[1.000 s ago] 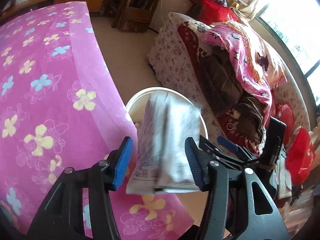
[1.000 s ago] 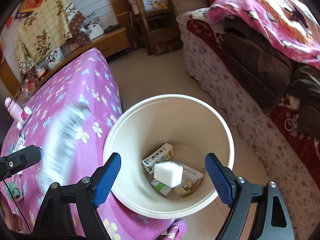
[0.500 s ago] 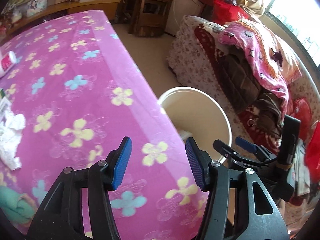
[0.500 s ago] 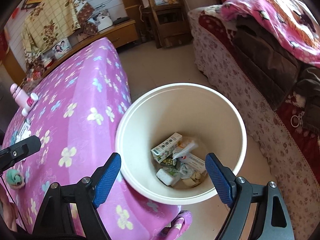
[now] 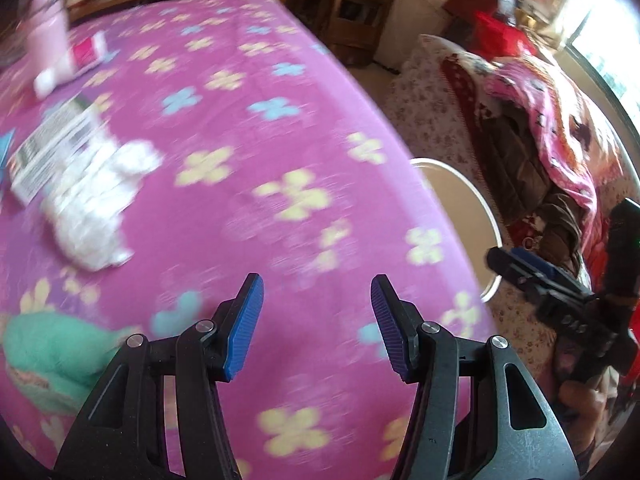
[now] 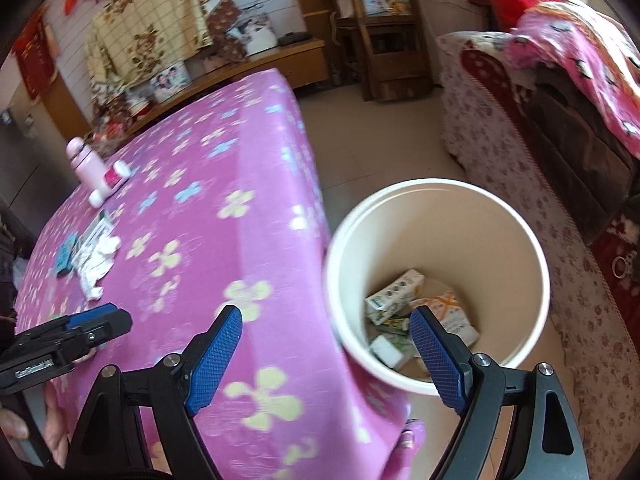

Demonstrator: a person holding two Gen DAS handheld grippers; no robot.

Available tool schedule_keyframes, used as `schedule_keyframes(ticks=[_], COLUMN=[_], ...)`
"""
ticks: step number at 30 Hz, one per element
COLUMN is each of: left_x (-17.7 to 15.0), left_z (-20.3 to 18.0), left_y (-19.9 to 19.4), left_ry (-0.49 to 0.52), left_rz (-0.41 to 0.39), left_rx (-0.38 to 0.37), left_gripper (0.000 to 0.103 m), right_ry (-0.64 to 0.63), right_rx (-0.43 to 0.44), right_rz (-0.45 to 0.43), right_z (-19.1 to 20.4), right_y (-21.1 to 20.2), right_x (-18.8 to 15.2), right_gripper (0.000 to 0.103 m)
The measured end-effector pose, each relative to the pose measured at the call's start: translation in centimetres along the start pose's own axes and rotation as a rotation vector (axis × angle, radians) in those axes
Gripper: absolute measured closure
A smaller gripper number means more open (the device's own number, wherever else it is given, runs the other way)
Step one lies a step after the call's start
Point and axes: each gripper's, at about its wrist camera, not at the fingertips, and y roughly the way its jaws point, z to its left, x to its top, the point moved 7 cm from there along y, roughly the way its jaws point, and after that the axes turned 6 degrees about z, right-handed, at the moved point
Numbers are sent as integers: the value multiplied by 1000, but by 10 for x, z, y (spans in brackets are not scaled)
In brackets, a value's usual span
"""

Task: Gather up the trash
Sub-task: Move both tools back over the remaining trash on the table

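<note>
My left gripper (image 5: 316, 326) is open and empty above the pink flowered tablecloth (image 5: 248, 128). A crumpled white tissue (image 5: 100, 196) and a printed packet (image 5: 52, 148) lie on the cloth, ahead to its left. A green crumpled thing (image 5: 48, 356) lies near the left finger. My right gripper (image 6: 326, 354) is open and empty, over the table's edge and the cream trash bin (image 6: 520, 240). The bin holds several cartons and wrappers (image 6: 396, 294). The tissue also shows in the right wrist view (image 6: 96, 260).
A pink bottle (image 6: 86, 166) and a small white-and-red tube (image 6: 110, 184) stand at the table's far side. A blue packet (image 6: 66, 258) lies beside the tissue. A sofa with blankets (image 6: 560, 100) stands right of the bin. A wooden shelf (image 6: 380, 28) stands behind.
The left gripper let a paper packet go over the bin, then swung left over the table toward the tissue. The right gripper shifted left, staying open.
</note>
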Motion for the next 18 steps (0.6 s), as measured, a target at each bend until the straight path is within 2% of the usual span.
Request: schedule_keyframes(ticks=[3, 6, 11, 15, 18], left_x=[-15, -36, -75, -99, -108], left_z=[30, 52, 95, 135, 154], left_y=[-8, -25, -64, -93, -111], left_ry=[-40, -29, -13, -41, -62], left_rz=[27, 51, 81, 74, 56], left_rx=[8, -5, 31, 70, 65], left_gripper=[49, 49, 49, 49, 49], right_ry=[-35, -64, -134, -181, -219], right_rx=[21, 53, 101, 142, 164], right_rz=[5, 9, 13, 23, 35], right_z=[22, 43, 86, 118, 143], right_y=[1, 1, 1, 4, 10], right_x=[-1, -2, -4, -7, -9], right_gripper=[19, 19, 19, 19, 19])
